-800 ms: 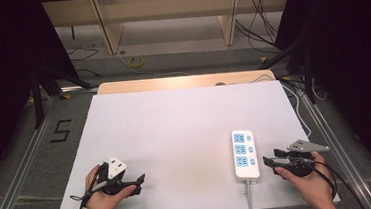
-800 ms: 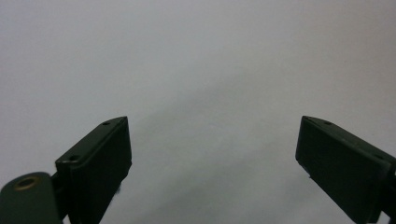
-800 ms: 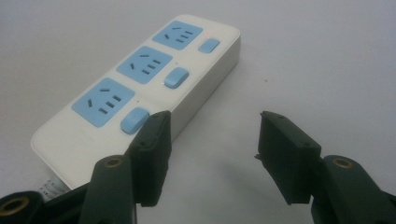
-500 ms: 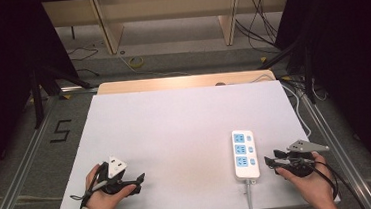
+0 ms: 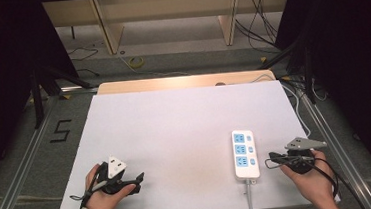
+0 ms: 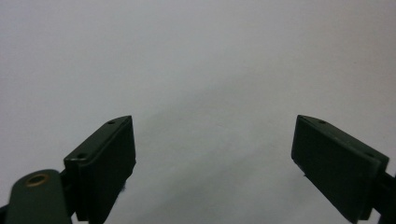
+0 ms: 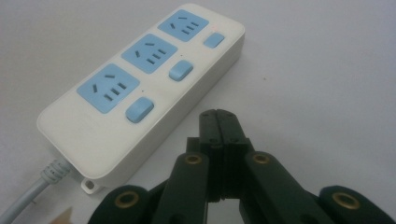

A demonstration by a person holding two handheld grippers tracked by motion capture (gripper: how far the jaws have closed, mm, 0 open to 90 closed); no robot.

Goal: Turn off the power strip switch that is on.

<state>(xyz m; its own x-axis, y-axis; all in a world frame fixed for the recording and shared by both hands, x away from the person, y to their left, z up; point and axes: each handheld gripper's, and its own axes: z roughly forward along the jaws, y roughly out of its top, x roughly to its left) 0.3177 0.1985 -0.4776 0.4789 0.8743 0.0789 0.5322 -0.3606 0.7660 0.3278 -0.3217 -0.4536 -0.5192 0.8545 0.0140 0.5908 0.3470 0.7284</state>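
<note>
A white power strip (image 5: pixel 244 155) with three blue sockets and three blue switches lies on the white table (image 5: pixel 185 129) at the front right; its grey cord (image 5: pixel 249 199) runs off the front edge. My right gripper (image 5: pixel 273 157) rests just right of the strip, apart from it, pointing left. In the right gripper view the strip (image 7: pixel 144 84) lies ahead and to the left of the right gripper (image 7: pixel 218 114), whose jaws are pressed together with nothing between them. My left gripper (image 5: pixel 138 178) sits at the front left; its jaws stand wide apart over bare table in the left gripper view (image 6: pixel 215 154).
A wooden board (image 5: pixel 184 81) edges the table's far side. Metal rails (image 5: pixel 23 172) run along both sides, with a "5" marked on the floor (image 5: pixel 60 130) at the left. Cables (image 5: pixel 299 110) trail off the right side.
My right gripper has drifted slightly to the right, away from the power strip. The left gripper and the strip have stayed put.
</note>
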